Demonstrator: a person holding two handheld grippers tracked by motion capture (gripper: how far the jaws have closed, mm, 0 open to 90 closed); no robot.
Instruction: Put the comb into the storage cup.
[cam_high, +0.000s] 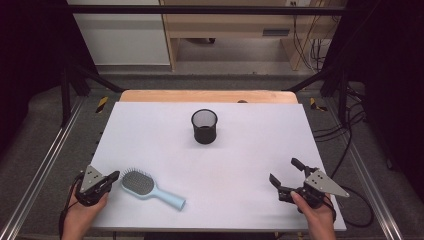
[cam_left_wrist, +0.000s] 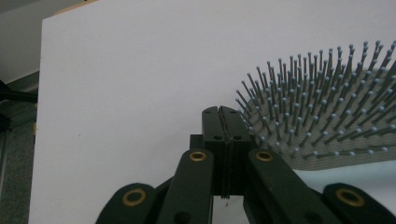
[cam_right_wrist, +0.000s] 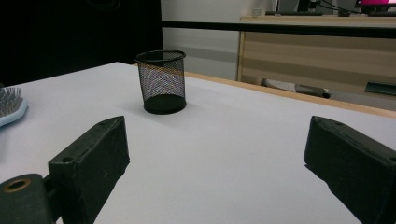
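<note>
A light blue hairbrush (cam_high: 148, 187) lies bristles up near the table's front left, its handle pointing right and toward the front edge. My left gripper (cam_high: 116, 175) sits just left of the brush head, jaws shut with nothing between them; in the left gripper view the closed tips (cam_left_wrist: 222, 116) rest beside the bristles (cam_left_wrist: 322, 98). A black mesh cup (cam_high: 204, 126) stands upright at the table's middle back. My right gripper (cam_high: 285, 171) is at the front right, jaws wide open and empty, aimed toward the cup (cam_right_wrist: 161, 81).
The white table top (cam_high: 250, 150) has a wooden strip (cam_high: 207, 96) along its far edge. Metal rails run down both sides. Cables (cam_high: 350, 130) lie on the floor at the right.
</note>
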